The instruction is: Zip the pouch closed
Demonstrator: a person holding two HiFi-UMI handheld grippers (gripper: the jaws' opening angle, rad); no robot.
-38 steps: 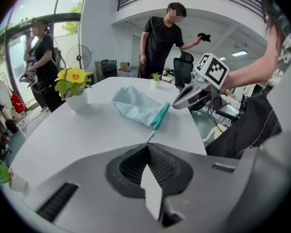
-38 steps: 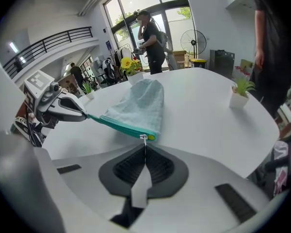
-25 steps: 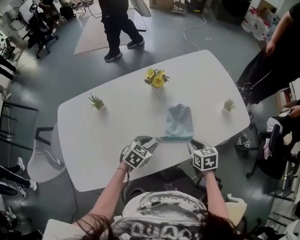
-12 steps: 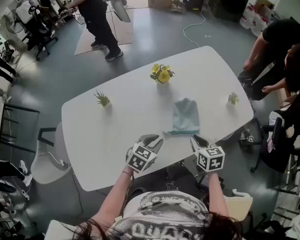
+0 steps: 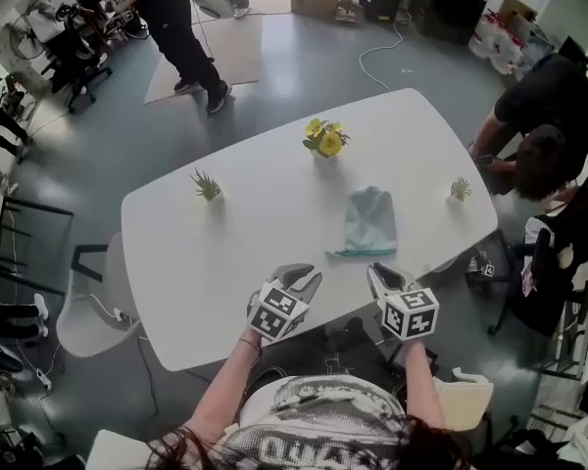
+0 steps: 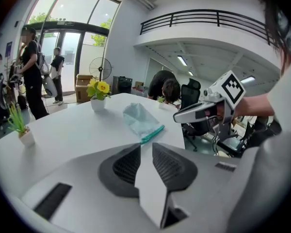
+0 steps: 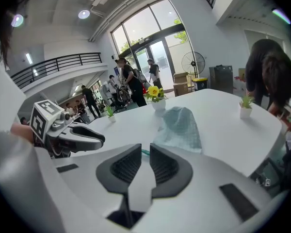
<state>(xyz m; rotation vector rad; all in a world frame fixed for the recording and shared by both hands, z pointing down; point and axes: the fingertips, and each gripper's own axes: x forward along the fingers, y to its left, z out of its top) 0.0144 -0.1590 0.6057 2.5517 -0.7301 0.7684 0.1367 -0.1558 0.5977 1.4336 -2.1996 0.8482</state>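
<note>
Lying flat on the white table [image 5: 216, 262], beyond both grippers, the pale blue pouch [image 5: 370, 219] runs lengthwise away from the person: teal zipper edge [image 5: 357, 253] nearest, rounded end farthest. Left gripper [image 5: 301, 280]: jaws closing, narrow gap, nothing between. Right gripper [image 5: 381, 278]: jaws slightly apart, empty.

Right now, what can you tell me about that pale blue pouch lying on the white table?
The pale blue-green soft pouch looks like thin, slightly see-through plastic or fabric. It lies flat and a little rumpled on the white oval table, near the edge on the person's side. Its far end is rounded, and a teal zip strip runs along its straight near edge. Whether the zip is shut is too small to tell. Only the table touches it.
</note>
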